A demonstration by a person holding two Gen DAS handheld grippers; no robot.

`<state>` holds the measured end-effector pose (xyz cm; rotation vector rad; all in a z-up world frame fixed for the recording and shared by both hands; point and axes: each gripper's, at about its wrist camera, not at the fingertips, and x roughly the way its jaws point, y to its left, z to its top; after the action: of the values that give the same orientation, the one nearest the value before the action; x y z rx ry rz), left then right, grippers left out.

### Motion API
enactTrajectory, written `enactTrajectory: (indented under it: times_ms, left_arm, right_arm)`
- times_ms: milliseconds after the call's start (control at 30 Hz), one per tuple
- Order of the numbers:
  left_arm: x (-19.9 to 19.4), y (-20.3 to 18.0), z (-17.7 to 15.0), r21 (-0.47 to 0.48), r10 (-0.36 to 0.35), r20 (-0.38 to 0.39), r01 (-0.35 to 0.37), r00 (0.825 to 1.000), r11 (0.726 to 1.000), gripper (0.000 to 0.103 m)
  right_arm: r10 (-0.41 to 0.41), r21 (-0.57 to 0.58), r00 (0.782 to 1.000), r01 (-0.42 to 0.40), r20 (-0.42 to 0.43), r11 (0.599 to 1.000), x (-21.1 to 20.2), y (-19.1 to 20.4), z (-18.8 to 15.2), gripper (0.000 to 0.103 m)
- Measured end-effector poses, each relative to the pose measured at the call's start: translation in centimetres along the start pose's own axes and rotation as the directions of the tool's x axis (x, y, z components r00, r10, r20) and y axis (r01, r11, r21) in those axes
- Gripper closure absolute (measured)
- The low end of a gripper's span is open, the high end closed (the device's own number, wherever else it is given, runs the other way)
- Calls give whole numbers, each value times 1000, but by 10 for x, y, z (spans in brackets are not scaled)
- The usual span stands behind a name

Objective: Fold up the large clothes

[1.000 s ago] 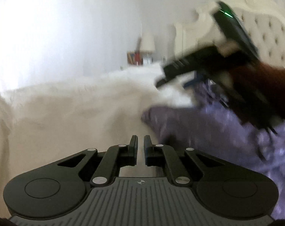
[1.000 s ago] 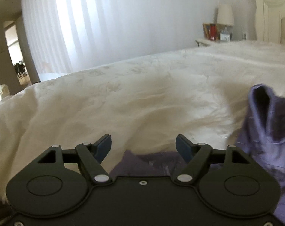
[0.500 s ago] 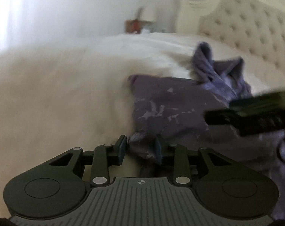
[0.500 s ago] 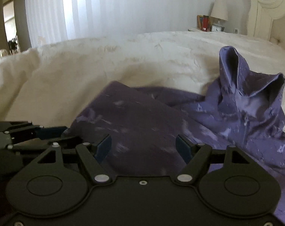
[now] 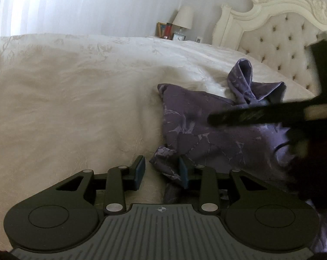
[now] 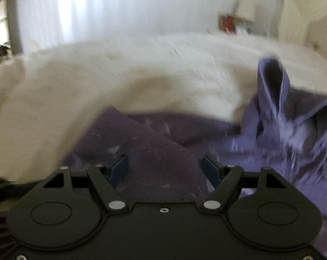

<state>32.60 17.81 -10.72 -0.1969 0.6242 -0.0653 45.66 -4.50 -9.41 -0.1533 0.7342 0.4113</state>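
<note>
A purple patterned garment (image 5: 211, 134) lies on a cream bedspread (image 5: 72, 99), with a crumpled part standing up at its far end (image 5: 243, 80). My left gripper (image 5: 161, 171) is open, low over the bed, with the garment's near left corner (image 5: 163, 160) between its pads, not pinched. My right gripper (image 6: 165, 169) is open wide above the garment (image 6: 159, 158); this view is blurred. The right gripper's body also shows in the left wrist view (image 5: 271, 110), hovering over the garment's right side.
A tufted cream headboard (image 5: 278, 34) stands at the far right. A bedside table holds a lamp (image 5: 182, 19), books and a clock. White curtains (image 6: 44, 15) cover the window at the left.
The left gripper opened from shut and came down to the garment's near left corner. The right gripper moved from the bare bedspread to over the garment and is still moving.
</note>
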Motion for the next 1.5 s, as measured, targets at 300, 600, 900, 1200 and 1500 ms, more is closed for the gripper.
enactTrajectory:
  times_ms: [300, 600, 900, 1200, 1500]
  left_arm:
    - [-2, 1, -1, -11, -3, 2, 3, 1000, 1000, 60]
    - [-1, 6, -6, -33, -17, 26, 18, 1000, 999, 55]
    - [-1, 11, -9, -51, -39, 44, 42, 998, 998, 50]
    - [-4, 10, -2, -25, -70, -7, 69, 998, 997, 35]
    - [-62, -12, 40, 5, -39, -80, 40, 996, 999, 34]
  right_arm:
    - [-15, 2, 999, 15, 34, 1000, -15, -7, -11, 18]
    - [-144, 190, 989, 136, 33, 972, -103, -82, -77, 18]
    - [-299, 404, 951, 305, -79, 862, -162, -167, -168, 15]
    - [-228, 460, 973, 224, -48, 859, -171, -171, -177, 12]
    - [-171, 393, 985, 145, 32, 908, -216, -180, -138, 6]
